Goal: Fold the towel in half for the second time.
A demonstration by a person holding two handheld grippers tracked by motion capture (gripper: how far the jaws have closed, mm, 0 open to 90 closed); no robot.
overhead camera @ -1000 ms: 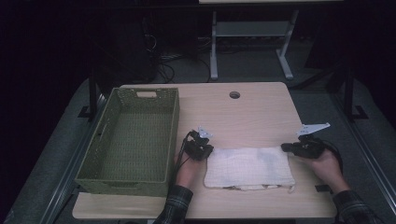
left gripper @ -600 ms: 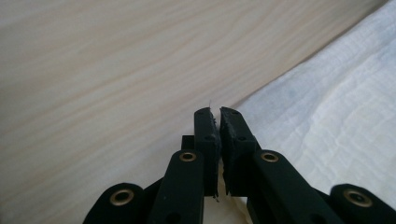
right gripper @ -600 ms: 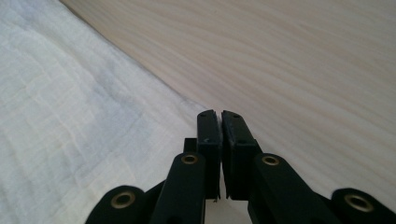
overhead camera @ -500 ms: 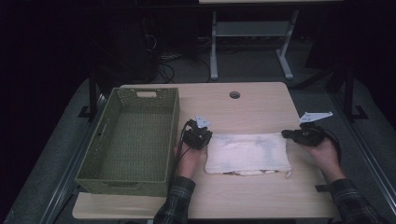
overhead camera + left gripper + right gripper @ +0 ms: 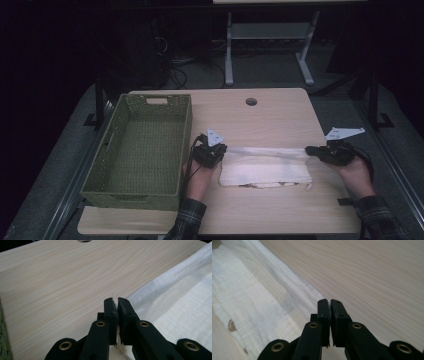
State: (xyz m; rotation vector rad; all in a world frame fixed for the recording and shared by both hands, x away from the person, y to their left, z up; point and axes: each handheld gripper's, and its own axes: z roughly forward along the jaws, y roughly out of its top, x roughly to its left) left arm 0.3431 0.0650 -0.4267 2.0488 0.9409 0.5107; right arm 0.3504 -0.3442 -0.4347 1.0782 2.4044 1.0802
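Observation:
A white towel (image 5: 265, 170) lies folded on the wooden table (image 5: 260, 120), its far edge pulled taut as a raised strip between the two grippers. My left gripper (image 5: 223, 150) is shut on the towel's far left corner; in the left gripper view the jaws (image 5: 115, 300) are pressed together with the towel (image 5: 180, 302) running off to the right. My right gripper (image 5: 308, 149) is shut on the far right corner; in the right gripper view its jaws (image 5: 328, 300) are closed at the edge of the towel (image 5: 249, 297).
A green woven basket (image 5: 130, 192) stands on the left side of the table, close to my left hand. A round cable hole (image 5: 251, 101) is near the table's far edge. Desk legs and cables are on the floor beyond.
Both grippers have moved away from the person with the towel's far edge. The towel has shifted farther up the table and its held edge now stretches tight.

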